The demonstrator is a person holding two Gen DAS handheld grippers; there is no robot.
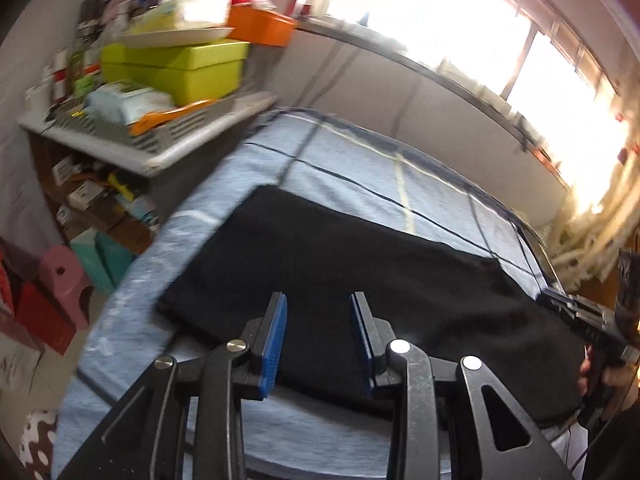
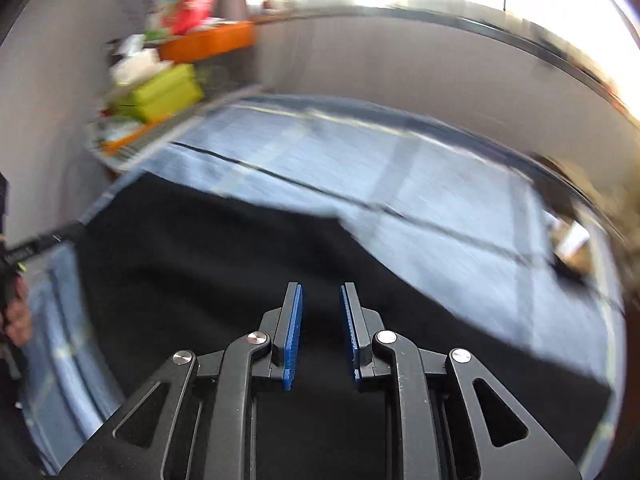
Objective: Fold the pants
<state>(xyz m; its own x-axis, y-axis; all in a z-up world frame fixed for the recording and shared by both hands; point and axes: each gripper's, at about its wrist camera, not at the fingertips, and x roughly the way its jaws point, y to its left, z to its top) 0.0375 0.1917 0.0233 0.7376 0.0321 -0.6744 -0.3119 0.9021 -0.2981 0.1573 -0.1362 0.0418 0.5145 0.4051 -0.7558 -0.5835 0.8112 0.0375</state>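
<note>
- The pants (image 1: 344,292) are black and lie flat on a light blue bed sheet (image 1: 420,184) with dark and pale check lines, folded into a long band that runs across the bed near its front edge.
- The left gripper (image 1: 318,340) hangs above the near edge of the pants, its blue pads (image 1: 274,344) apart with nothing between them; the jaws are open and touch no cloth.
- The right gripper (image 2: 320,332) is above the dark cloth too, blue pads (image 2: 292,336) set a little apart, nothing clamped; its picture is smeared by motion.
- From the left camera, the right tool shows at the right edge, over the far end of the pants, with a hand (image 1: 600,376) on its handle.
- From the right camera, the other hand (image 2: 18,316) shows at the left edge, beside the bed.
- Past the bed's far left corner stands a cluttered shelf (image 1: 160,148) bearing a lime-green box (image 1: 180,68) and an orange box (image 1: 264,26).
- Bright windows (image 1: 420,12) run along the wall behind the bed.
- A pink stool (image 1: 66,280) sits on the floor left of the bed.
</note>
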